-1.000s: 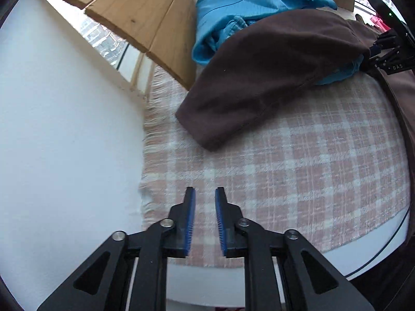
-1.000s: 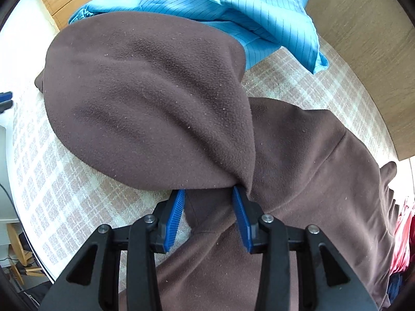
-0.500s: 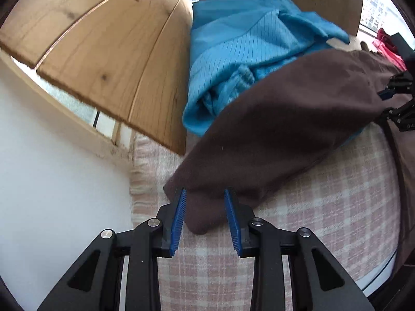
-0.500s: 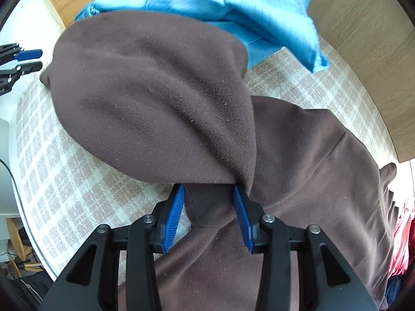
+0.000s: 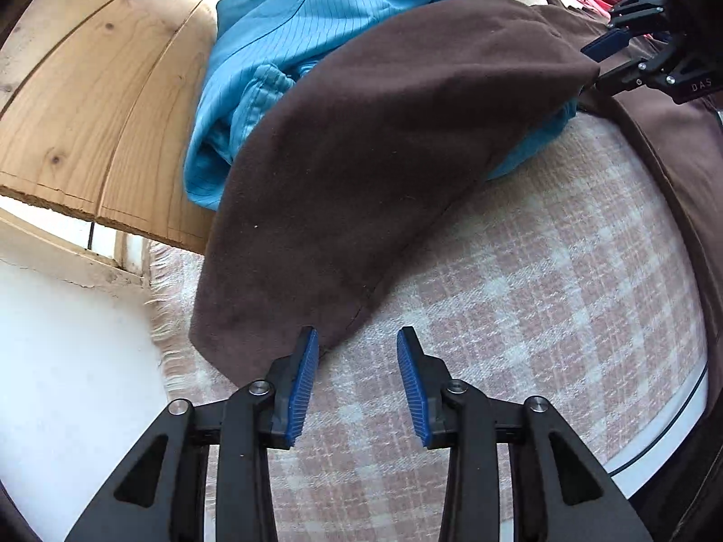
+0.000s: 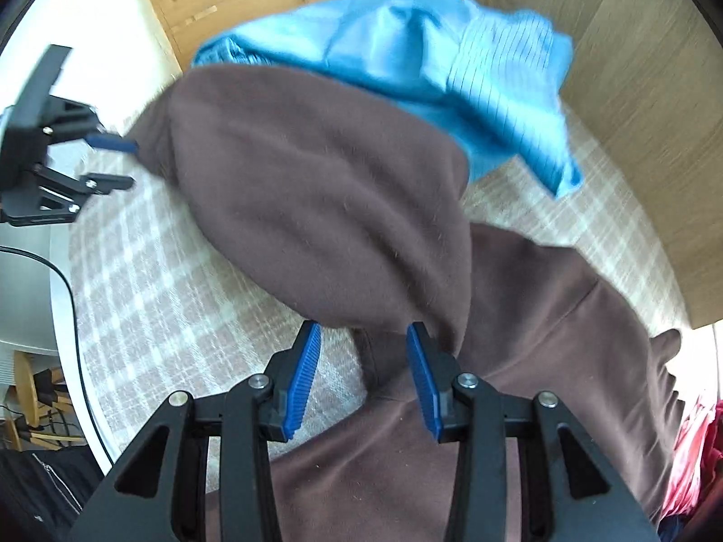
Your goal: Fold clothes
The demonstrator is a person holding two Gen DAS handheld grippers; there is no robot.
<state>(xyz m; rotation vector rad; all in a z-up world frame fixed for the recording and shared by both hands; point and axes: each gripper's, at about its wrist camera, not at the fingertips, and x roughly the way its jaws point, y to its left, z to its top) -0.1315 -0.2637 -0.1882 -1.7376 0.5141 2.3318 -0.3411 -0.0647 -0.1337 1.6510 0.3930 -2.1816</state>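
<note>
Barely started: no fold made. Lay unfolded on checked cloth (image 5: 542,293): one brown fleece garment (image 5: 384,158), a bunch raised and pinched in right gripper (image 6: 363,348) fingers. Left gripper (image 5: 357,352) fingers just widened, gripped nothing, hem edge beside one. Counted one blue shirt (image 5: 280,36) heaped behind.

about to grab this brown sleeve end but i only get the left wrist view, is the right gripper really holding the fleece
Observer: Yes. In the right wrist view a thick fold of the brown fleece garment is bunched between the right gripper pads, raised off the checked cloth.
Operator: where's the rest of it
Observer: The body lies flat beneath that gripper and runs out to a tapering end beside the pink clothes.
Operator: anything below the table
Observer: A wooden chair stands past its left edge.
</note>
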